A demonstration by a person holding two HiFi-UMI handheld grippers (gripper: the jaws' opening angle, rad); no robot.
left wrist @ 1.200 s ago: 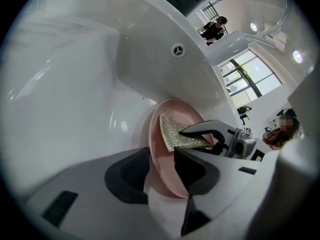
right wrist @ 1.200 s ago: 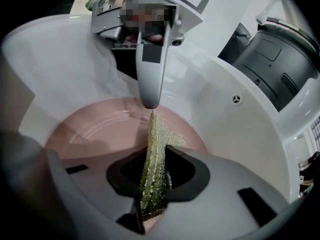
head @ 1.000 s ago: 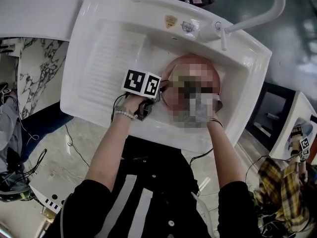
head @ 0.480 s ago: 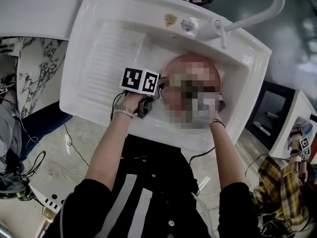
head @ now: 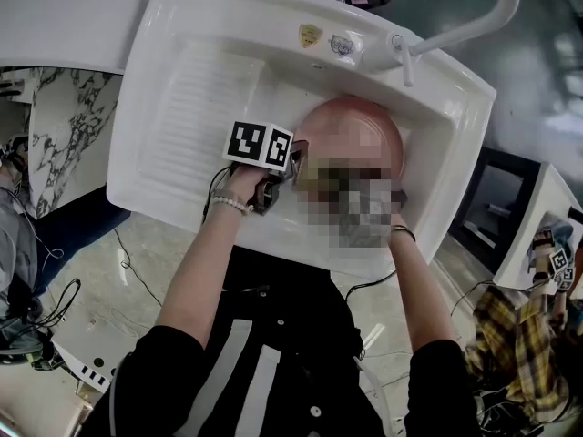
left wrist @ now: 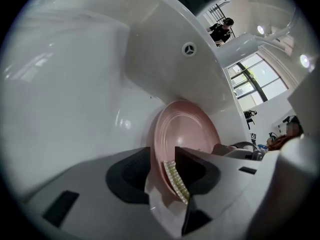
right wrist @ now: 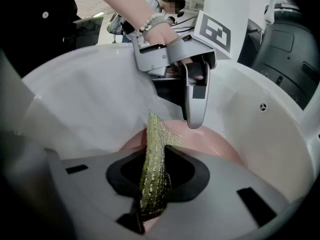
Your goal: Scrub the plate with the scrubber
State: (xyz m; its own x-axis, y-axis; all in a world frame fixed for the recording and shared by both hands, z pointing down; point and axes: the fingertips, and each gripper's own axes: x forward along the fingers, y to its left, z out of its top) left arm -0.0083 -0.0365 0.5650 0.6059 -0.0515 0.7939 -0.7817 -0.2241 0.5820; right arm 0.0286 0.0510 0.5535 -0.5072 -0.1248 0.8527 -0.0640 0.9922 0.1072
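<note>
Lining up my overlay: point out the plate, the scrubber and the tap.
plate [left wrist: 187, 134], left gripper view, its pink inner face.
scrubber [right wrist: 154, 171], right gripper view, its green middle between the tongs.
tap [head: 455, 35], head view, its white spout.

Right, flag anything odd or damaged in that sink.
Nothing stands out. The pink plate is in the white sink, with no chip or crack showing. The green scrubber is clamped in the right gripper near the plate's rim. No spill shows.

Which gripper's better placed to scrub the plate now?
Right gripper: its jaws clamp the scrubber right at the plate. Left gripper holds the plate rim between jaws that have just been opening.
</note>
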